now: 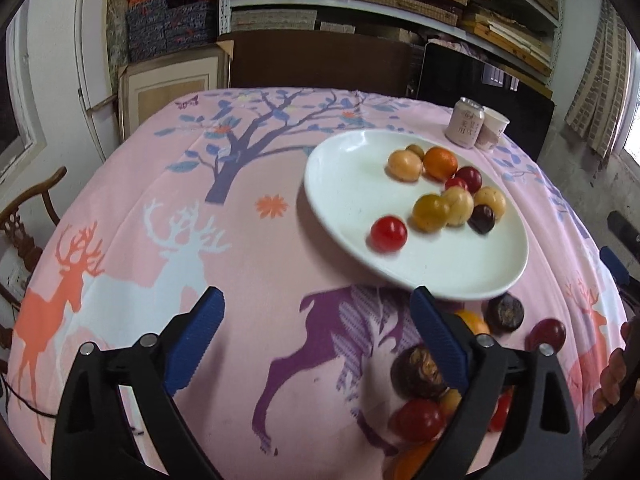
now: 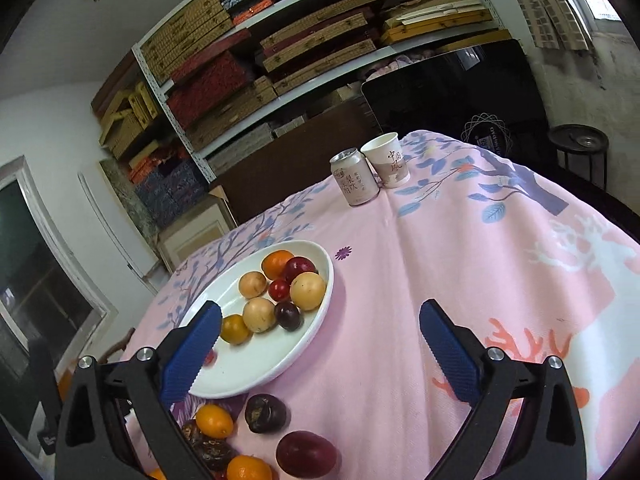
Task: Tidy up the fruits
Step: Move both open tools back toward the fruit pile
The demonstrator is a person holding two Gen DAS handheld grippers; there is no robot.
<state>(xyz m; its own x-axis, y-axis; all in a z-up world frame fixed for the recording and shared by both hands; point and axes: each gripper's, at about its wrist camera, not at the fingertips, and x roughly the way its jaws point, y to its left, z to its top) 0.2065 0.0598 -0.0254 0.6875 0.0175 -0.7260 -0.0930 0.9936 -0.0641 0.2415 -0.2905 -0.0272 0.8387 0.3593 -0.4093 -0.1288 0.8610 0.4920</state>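
A white oval plate (image 1: 348,184) (image 2: 280,360) on the pink deer-print cloth holds several small fruits: yellow, orange, dark red and a red cherry tomato (image 1: 388,234). More fruits lie loose on the cloth below the plate: a dark wrinkled one (image 1: 418,372) (image 2: 265,413), a red plum (image 2: 306,453), small oranges (image 2: 214,420) and a red tomato (image 1: 418,419). My left gripper (image 1: 316,316) is open over bare cloth, its right finger beside the loose fruits. My right gripper (image 2: 320,330) is open, left finger over the plate's near rim, nothing between the pads.
A drink can (image 2: 354,182) (image 1: 464,122) and a paper cup (image 2: 388,160) (image 1: 493,130) stand at the table's far side. Shelves stacked with boxes fill the back wall. A wooden chair (image 1: 24,224) is at the left. A dark screen (image 2: 460,92) stands behind the table.
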